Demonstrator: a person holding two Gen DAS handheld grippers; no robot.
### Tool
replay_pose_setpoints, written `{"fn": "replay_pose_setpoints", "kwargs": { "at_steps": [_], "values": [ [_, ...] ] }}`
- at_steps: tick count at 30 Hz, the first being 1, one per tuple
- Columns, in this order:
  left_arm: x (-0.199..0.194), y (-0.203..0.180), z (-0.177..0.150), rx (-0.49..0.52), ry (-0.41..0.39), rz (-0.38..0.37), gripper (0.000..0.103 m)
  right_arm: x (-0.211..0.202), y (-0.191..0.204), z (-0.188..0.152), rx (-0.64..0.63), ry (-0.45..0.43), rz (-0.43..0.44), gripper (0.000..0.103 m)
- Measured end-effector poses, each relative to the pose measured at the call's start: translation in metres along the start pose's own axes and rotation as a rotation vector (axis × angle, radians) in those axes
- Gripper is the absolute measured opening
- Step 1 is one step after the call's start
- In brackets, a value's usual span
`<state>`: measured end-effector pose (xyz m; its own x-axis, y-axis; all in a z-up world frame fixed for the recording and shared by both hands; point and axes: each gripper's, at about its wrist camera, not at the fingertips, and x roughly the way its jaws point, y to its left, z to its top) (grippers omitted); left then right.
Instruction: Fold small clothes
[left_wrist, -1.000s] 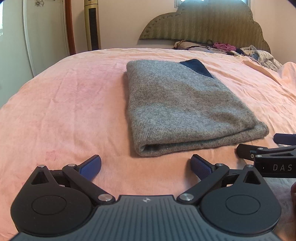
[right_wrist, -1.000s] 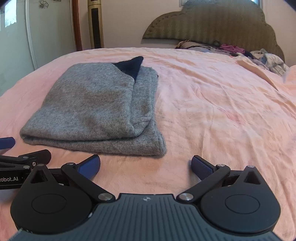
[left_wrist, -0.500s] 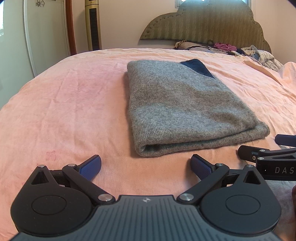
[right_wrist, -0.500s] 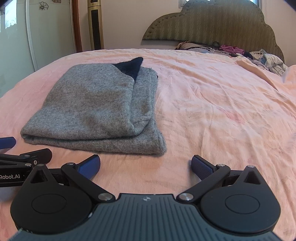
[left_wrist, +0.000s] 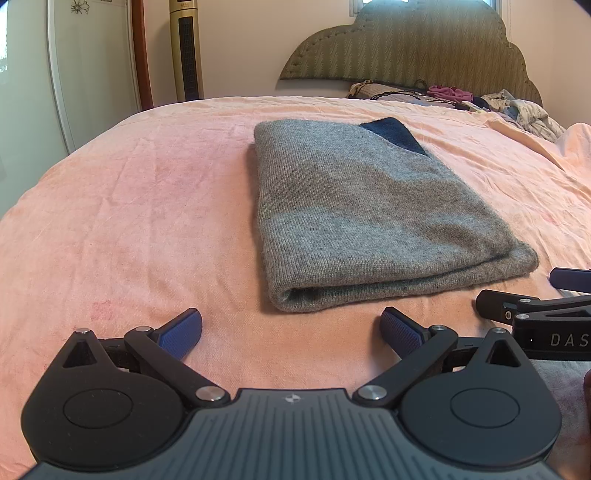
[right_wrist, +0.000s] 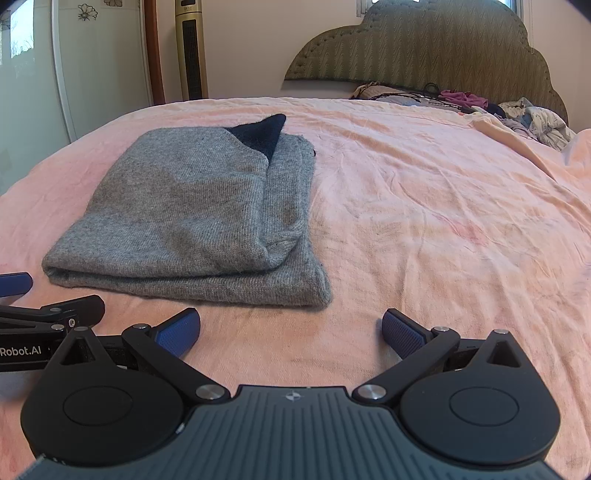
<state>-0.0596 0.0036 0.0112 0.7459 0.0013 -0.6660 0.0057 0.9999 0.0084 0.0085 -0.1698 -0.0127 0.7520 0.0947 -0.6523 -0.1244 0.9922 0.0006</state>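
Lying folded on the pink bedsheet (left_wrist: 129, 206), the grey knitted garment (left_wrist: 354, 210) with a dark navy patch (left_wrist: 393, 136) peeking out at its far corner. Running away from both cameras toward the headboard (left_wrist: 406, 40), its long axis, with the rolled, doubled near edge facing the grippers. Hovering low over the sheet just short of that near edge, the left gripper (left_wrist: 291, 326), jaws spread wide and holding nothing, the folded edge sitting straight ahead and slightly right of its centre line. Hanging beside it, the right gripper (right_wrist: 291, 326), likewise spread wide and empty, with the garment (right_wrist: 199, 218) off to its left and only the near right corner lying ahead of its left finger. Judging from this, the left gripper looking the nearer and better lined up for the near edge, the right one needing to shift leftward to reach the right-hand corner. Appearing nearly done, the fold, with perhaps one more halving along the long axis remaining. Sitting well apart by the headboard, a heap of other clothes (right_wrist: 517, 110).
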Motion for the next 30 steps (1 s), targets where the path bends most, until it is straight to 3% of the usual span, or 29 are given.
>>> {"fn": "replay_pose_setpoints", "kwargs": {
  "at_steps": [21,30],
  "values": [
    [-0.0001,0.0002,0.0000,0.000,0.001,0.002,0.103,-0.0003,0.0002,-0.0001,0.001,0.000,0.000,0.103],
    [-0.0014,0.0022,0.0027,-0.089,-0.001,0.013,0.103,-0.0005,0.0005,-0.0004,0.002,-0.001,-0.001,0.103]
  ]
}}
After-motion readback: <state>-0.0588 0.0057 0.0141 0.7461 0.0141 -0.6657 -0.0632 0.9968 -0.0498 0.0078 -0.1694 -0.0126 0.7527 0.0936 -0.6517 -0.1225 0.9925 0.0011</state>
